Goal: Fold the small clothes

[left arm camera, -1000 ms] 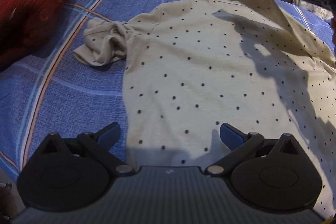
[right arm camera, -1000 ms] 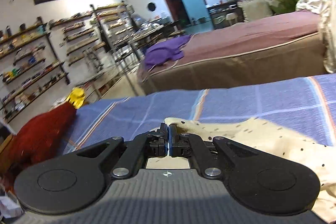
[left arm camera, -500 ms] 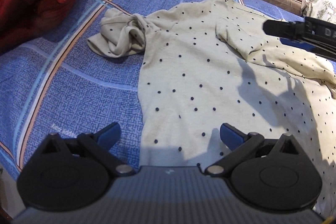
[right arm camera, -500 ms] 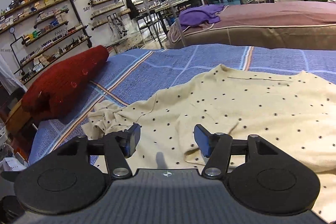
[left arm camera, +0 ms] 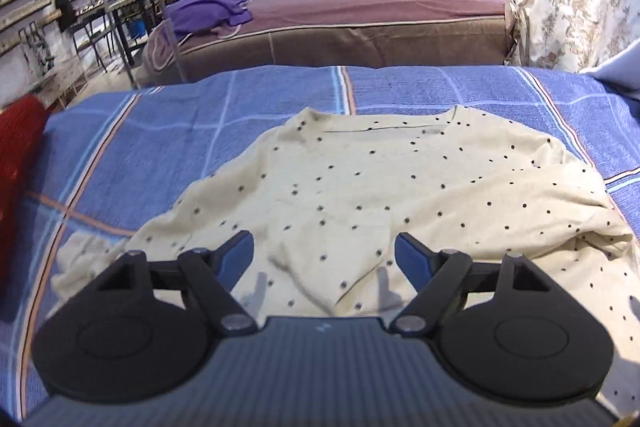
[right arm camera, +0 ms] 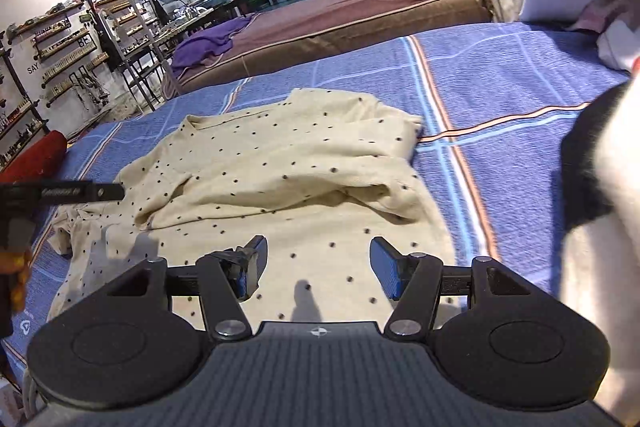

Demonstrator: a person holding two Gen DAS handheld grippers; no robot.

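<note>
While both tools hover above the cream black-dotted knit shirt (left arm camera: 360,187), plan the next fold before you grip. Your left tool (left arm camera: 324,253) sits over the near hem with its jaws parted; they have just been closing somewhat, and nothing lies between the pads. Your right tool (right arm camera: 316,265) also stands wide apart and empty, its jaws having just opened, above the flat lower panel of the shirt.

Judging from the layout, the right sleeve (right arm camera: 280,183) is already laid across the body, while the left sleeve (left arm camera: 92,259) remains bunched just off the shirt's edge. Take that sleeve next: pinch a single layer near the cuff, lift only enough to clear the body, and lay it flat across the chest. Avoid dragging, since the soft knit will likely wrinkle.

Farther off, the shirt rests collar away from you on the blue plaid bedsheet (left arm camera: 160,131). Beyond it stands a maroon-covered bed (left arm camera: 360,3).
</note>
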